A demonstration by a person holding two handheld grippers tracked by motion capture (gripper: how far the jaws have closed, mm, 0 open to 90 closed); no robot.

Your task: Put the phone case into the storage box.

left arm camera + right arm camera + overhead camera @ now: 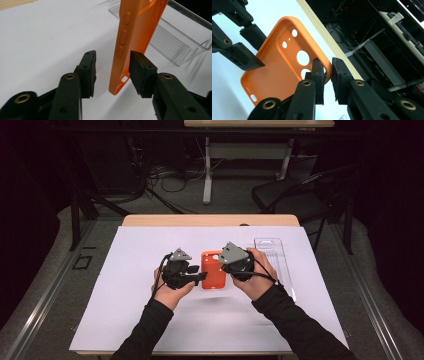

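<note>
Above the white-covered desk [150,320], the right gripper [327,72] is clamping an unbranded orange phone case [213,270] — the left gripper [112,67] is standing open-jawed around its edge.

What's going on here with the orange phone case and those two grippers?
A person holds a gripper in each hand over a white table. The right gripper is shut on the rim of the orange phone case, holding it up off the table. The left gripper has its jaws apart around the case's other edge, one pad clear of it. A clear plastic tray lies to the right.
</note>
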